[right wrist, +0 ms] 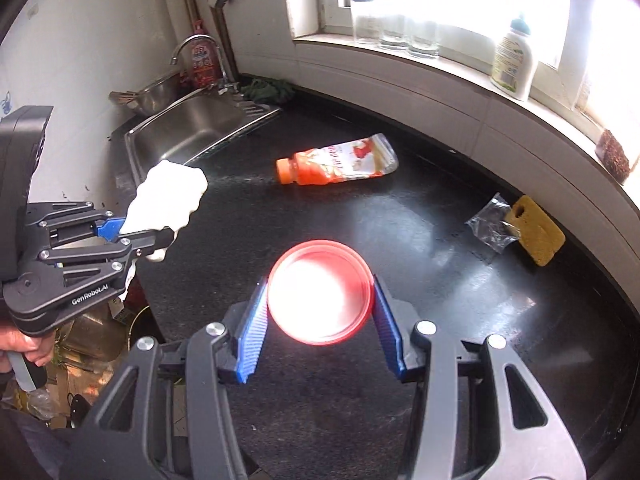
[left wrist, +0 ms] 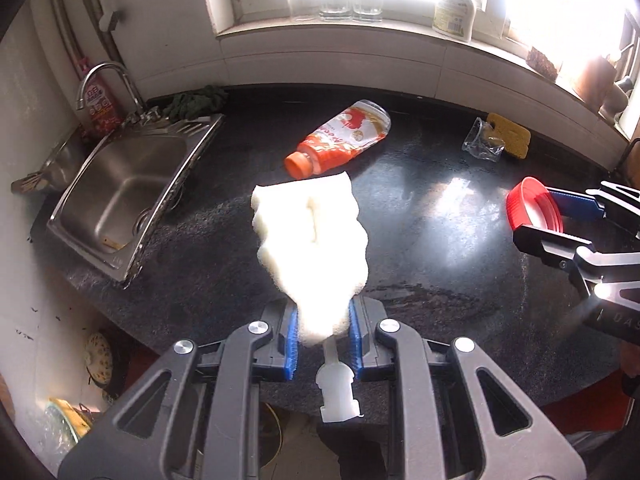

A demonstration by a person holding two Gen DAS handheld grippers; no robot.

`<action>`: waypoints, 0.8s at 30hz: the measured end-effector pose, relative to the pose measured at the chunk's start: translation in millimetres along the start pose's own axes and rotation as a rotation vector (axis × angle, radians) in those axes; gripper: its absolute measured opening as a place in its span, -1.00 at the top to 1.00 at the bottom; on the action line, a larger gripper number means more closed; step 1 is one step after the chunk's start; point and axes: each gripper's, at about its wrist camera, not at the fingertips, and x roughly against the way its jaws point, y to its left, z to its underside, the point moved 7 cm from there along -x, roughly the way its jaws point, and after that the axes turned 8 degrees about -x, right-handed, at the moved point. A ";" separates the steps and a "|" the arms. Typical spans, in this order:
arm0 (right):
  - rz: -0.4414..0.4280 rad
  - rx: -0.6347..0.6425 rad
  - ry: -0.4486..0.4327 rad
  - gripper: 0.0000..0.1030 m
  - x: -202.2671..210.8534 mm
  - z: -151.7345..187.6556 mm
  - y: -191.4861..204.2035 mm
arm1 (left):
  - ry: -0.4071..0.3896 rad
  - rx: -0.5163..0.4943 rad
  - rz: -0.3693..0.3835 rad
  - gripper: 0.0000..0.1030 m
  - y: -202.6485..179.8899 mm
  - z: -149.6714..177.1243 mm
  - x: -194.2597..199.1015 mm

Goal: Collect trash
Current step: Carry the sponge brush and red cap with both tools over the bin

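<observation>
My left gripper [left wrist: 322,318] is shut on a white sponge brush [left wrist: 312,236] and holds it above the black counter [left wrist: 420,248]; the brush also shows in the right wrist view [right wrist: 168,200]. My right gripper [right wrist: 320,300] is shut on a red plastic lid [right wrist: 320,298], also seen in the left wrist view [left wrist: 532,210] at the right. An orange juice bottle [left wrist: 340,138] lies on its side at the back of the counter [right wrist: 340,162]. A crumpled clear wrapper [left wrist: 482,142] lies at the right beside a yellow sponge [left wrist: 512,136].
A steel sink [left wrist: 120,196] with a tap is at the left. A green cloth [left wrist: 196,100] lies behind it. Glasses [left wrist: 348,8] and a white bottle [left wrist: 454,10] stand on the windowsill. Clutter sits on the floor at the lower left.
</observation>
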 end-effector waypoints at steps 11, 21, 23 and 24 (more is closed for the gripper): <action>-0.332 0.266 0.126 0.04 -48.4 25.4 235.3 | 0.100 0.354 -0.234 0.62 147.6 186.6 52.3; -0.424 0.397 0.317 0.04 -127.7 102.4 356.2 | 0.184 0.561 -0.171 0.62 179.6 334.8 -2.0; -0.403 0.403 0.356 0.04 -150.9 116.4 361.0 | 0.210 0.588 -0.131 0.62 178.0 356.5 -27.4; -0.390 0.407 0.368 0.04 -161.9 121.4 359.8 | 0.214 0.611 -0.107 0.62 177.6 365.4 -38.5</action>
